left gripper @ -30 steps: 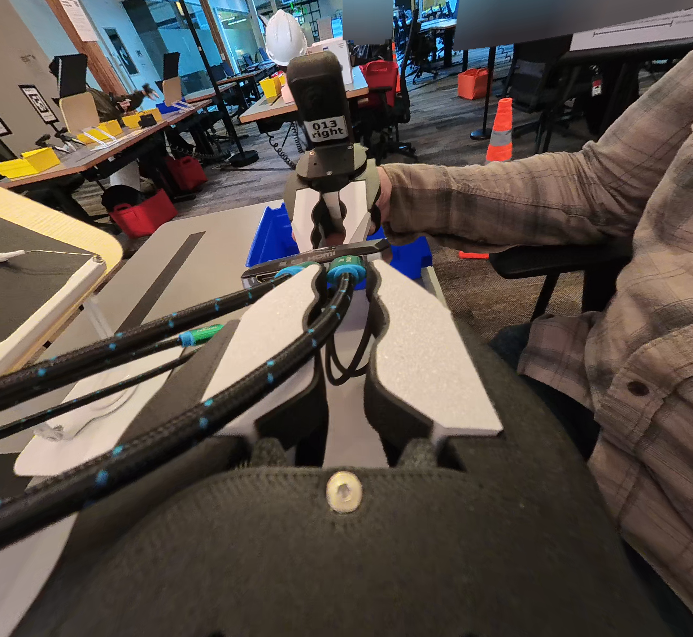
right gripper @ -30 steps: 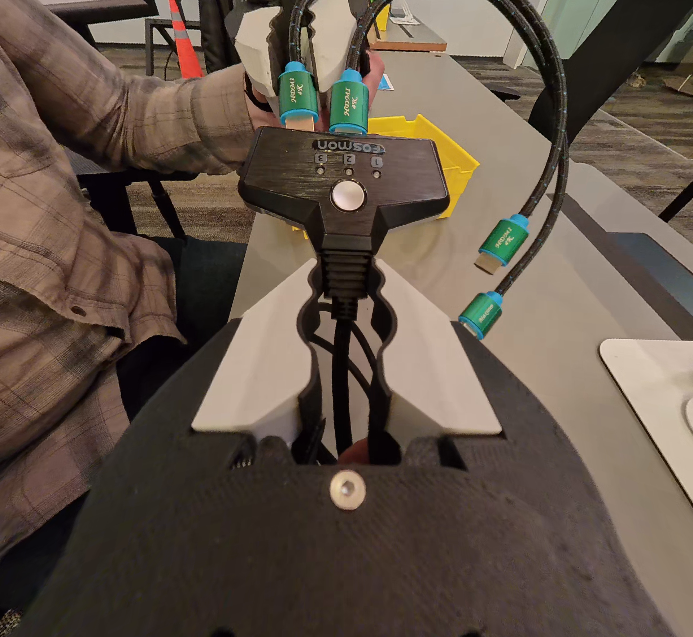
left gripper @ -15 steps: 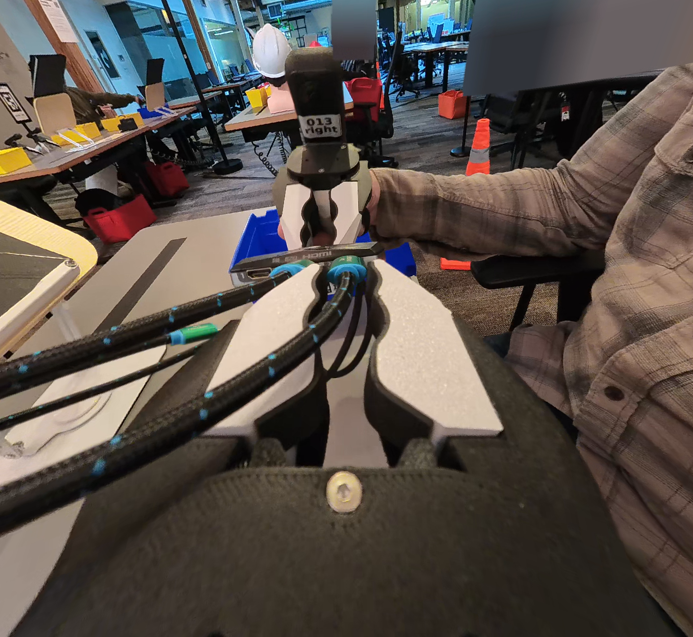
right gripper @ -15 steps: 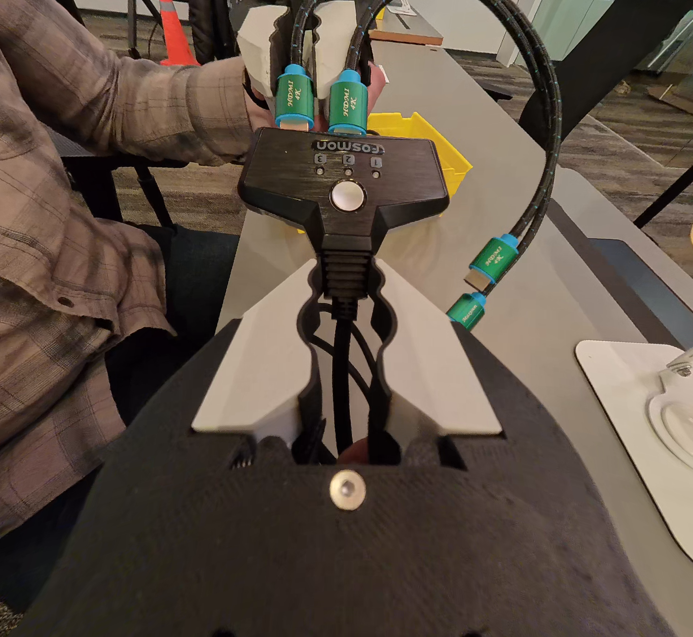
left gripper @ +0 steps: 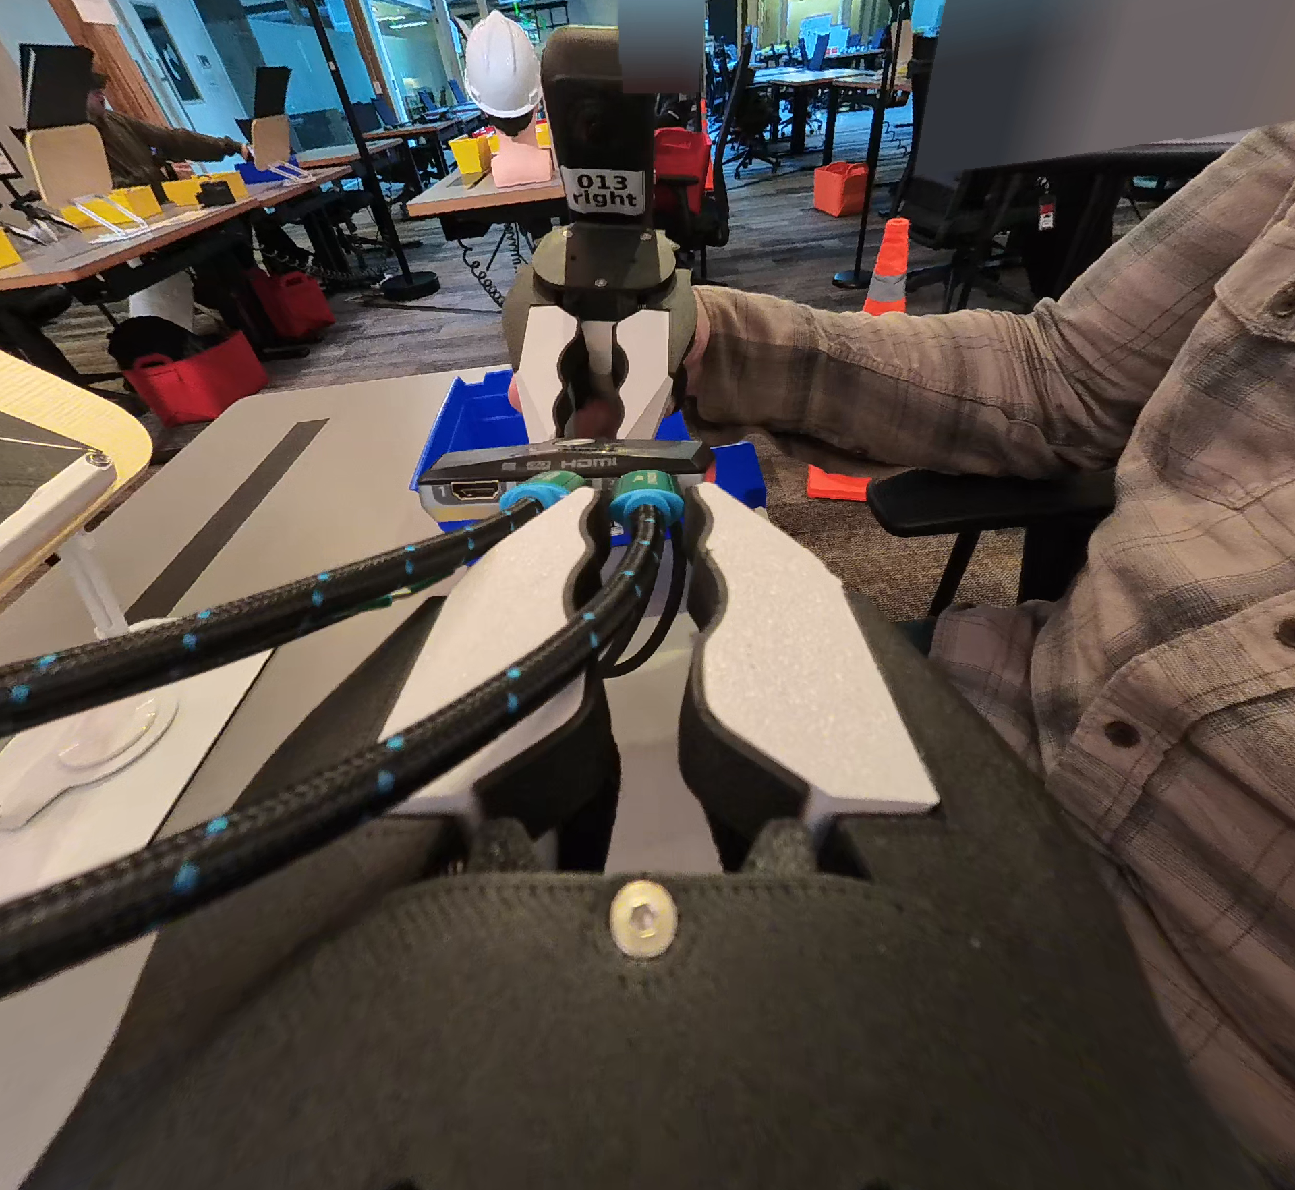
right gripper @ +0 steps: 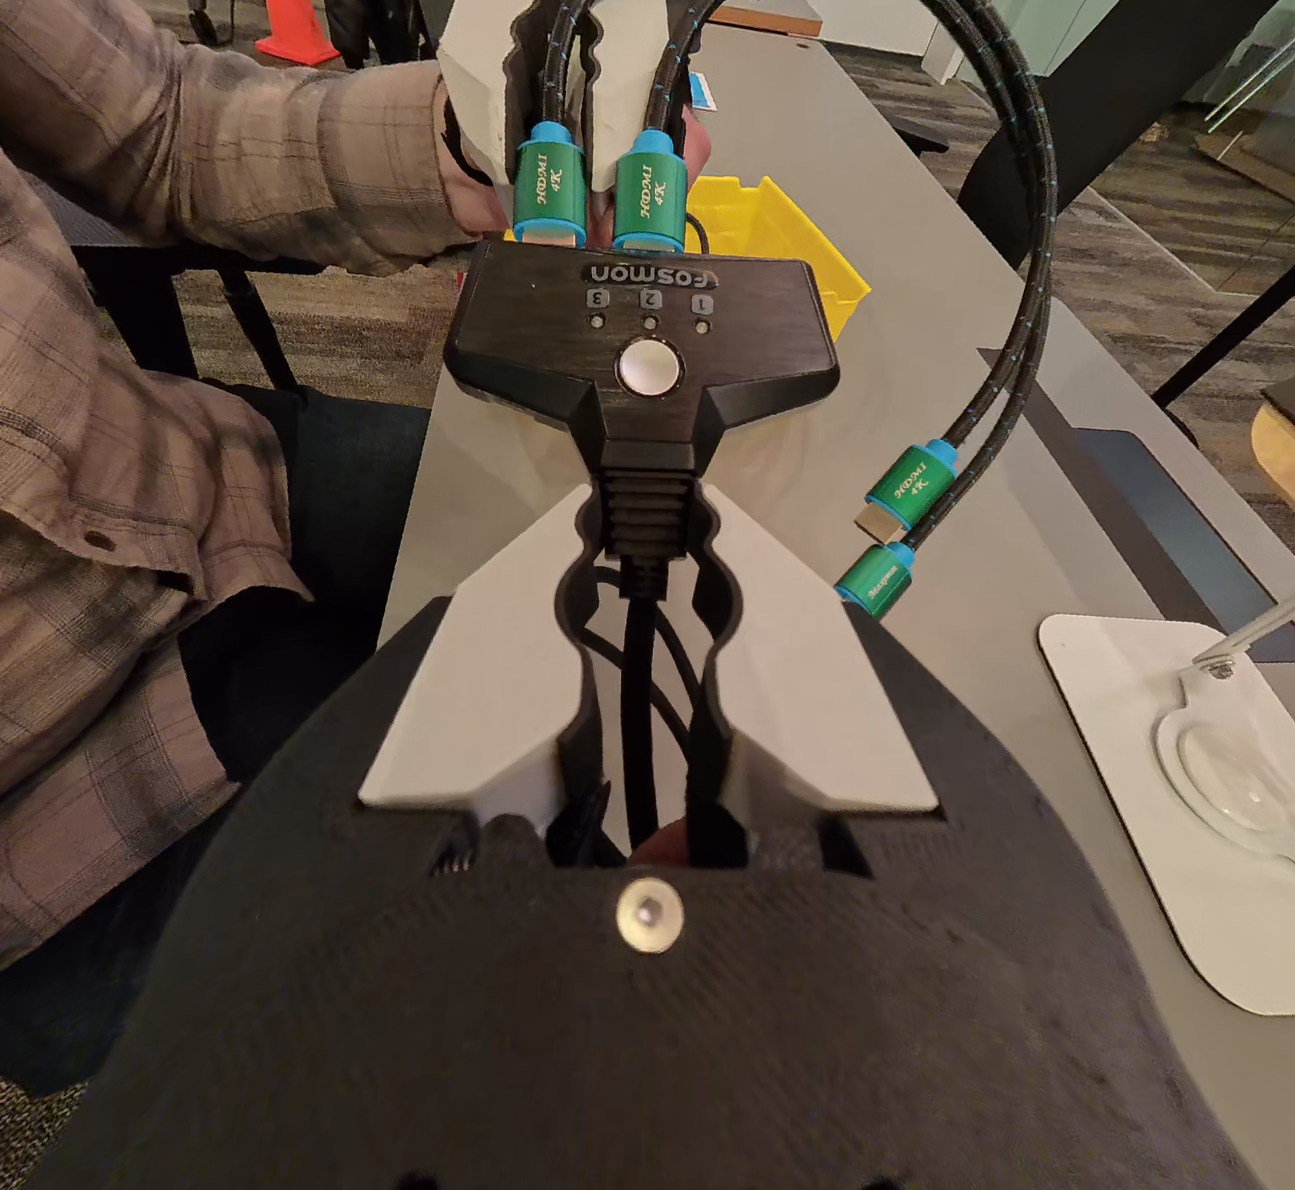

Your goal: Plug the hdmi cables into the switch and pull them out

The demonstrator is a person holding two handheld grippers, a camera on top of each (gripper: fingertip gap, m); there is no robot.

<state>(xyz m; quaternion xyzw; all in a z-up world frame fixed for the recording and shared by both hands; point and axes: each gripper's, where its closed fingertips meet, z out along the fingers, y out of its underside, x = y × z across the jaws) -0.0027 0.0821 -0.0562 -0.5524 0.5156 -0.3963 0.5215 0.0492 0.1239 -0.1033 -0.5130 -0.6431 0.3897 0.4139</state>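
Note:
A black HDMI switch [right gripper: 532, 329] is held above the table edge; my right gripper [right gripper: 648, 497] is shut on its ribbed neck. Two green HDMI plugs stand at its far side. The right plug [right gripper: 648, 196] sits in its port. The left plug [right gripper: 550, 185] still shows a sliver of metal tip. My left gripper [left gripper: 641, 504] is shut on the braided cable [left gripper: 624, 588] just behind that plug [left gripper: 645, 494]. The other plug [left gripper: 539, 490] lies left of my finger. One port [left gripper: 476, 490] is empty. The cables' free green ends [right gripper: 911, 490] hang over the table.
A grey table [right gripper: 771, 455] runs ahead. A yellow bin [right gripper: 771, 231] sits behind the switch in the right wrist view, a blue bin [left gripper: 483, 427] in the left wrist view. A white plate with a clear stand [right gripper: 1156, 771] lies at the right. A person's plaid sleeve [right gripper: 210, 140] is at the left. Tip to tip, the grippers are about 9 centimeters apart.
The plug held by my left gripper has moved closer into the switch, with less metal tip showing. Both grippers and the switch have shifted a little, and the free cable ends swung.

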